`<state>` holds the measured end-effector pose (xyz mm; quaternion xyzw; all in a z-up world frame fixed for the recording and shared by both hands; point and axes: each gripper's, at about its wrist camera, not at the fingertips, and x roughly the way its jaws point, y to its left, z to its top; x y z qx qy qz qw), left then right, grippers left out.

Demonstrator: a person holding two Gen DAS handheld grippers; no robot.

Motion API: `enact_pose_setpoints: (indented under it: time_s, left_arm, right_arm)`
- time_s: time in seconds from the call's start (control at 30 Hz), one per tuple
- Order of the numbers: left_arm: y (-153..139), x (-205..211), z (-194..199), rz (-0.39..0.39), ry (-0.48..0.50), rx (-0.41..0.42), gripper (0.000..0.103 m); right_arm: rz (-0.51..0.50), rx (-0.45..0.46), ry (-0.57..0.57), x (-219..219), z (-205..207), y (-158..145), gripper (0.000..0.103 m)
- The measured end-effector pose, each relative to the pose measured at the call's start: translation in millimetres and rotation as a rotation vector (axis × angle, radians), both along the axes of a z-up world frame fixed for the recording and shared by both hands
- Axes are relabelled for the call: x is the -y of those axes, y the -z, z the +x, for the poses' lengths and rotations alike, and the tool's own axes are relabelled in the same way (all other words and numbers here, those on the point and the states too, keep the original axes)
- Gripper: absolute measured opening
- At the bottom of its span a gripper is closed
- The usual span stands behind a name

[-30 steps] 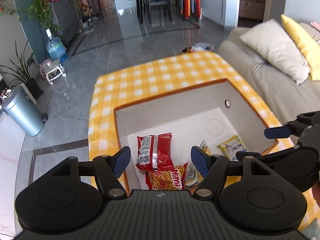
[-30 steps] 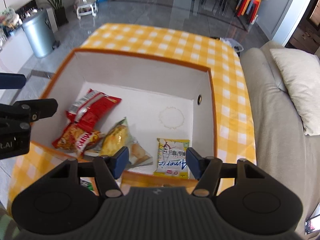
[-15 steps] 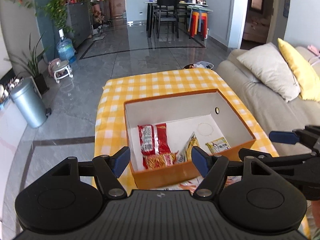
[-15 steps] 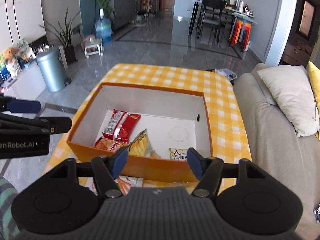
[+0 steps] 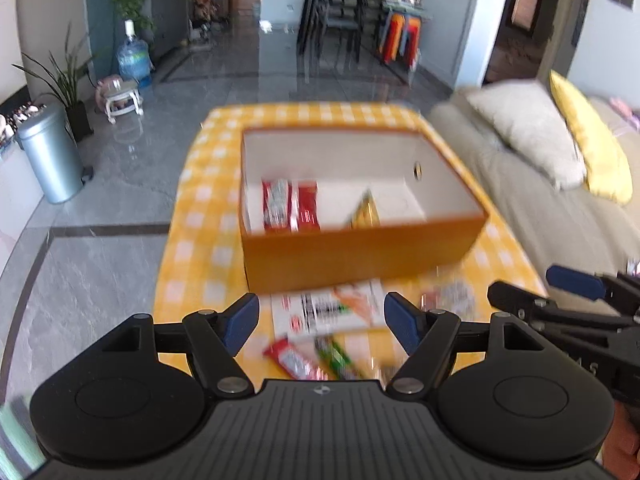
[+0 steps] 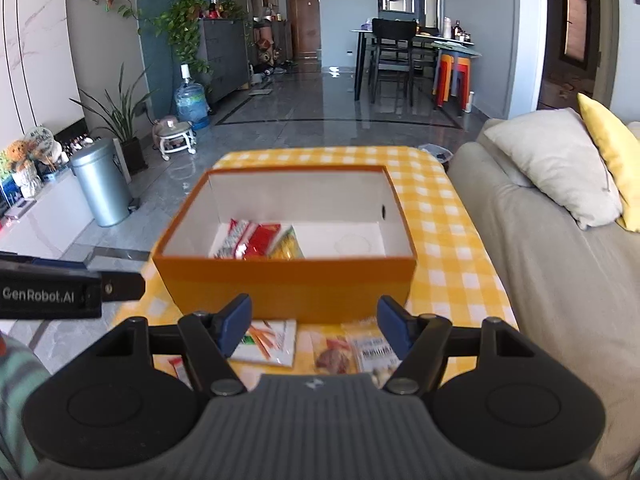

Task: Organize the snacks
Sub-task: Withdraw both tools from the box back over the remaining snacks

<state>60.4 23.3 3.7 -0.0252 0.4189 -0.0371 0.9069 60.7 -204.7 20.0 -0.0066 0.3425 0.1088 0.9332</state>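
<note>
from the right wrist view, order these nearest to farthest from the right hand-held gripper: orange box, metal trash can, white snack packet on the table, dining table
From the right hand-held gripper:
1. white snack packet, just ahead, slightly left
2. orange box, straight ahead
3. metal trash can, far left, on the floor
4. dining table, far back, right

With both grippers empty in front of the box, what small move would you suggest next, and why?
Probably lower the open left gripper onto the white packet lying between its fingers; it sits on the tablecloth outside the orange box.

- Box (image 6: pixel 286 286): orange outside, white inside.
- Cloth (image 6: pixel 452 248): yellow-and-white check.
- Packet (image 5: pixel 290 204) in box: red.
- Pads (image 6: pixel 236 322): blue.
- Bin (image 6: pixel 102 186): silver.
- Pillow (image 6: pixel 612 152): yellow.
</note>
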Motion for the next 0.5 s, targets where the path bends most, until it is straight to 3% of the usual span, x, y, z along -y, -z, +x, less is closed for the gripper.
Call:
enact_pose_setpoints:
  time_s: [0.37, 0.5]
  left_arm:
    - [51, 9, -11, -0.033, 0.014, -0.179, 0.079]
    - [60, 7, -7, -0.057, -0.019, -0.219, 0.072]
  right_arm:
    - [-0.032, -0.145, 0.041, 15, -20, 65, 0.067]
    - [-0.004, -0.174, 0.038, 16, -17, 76, 0.066]
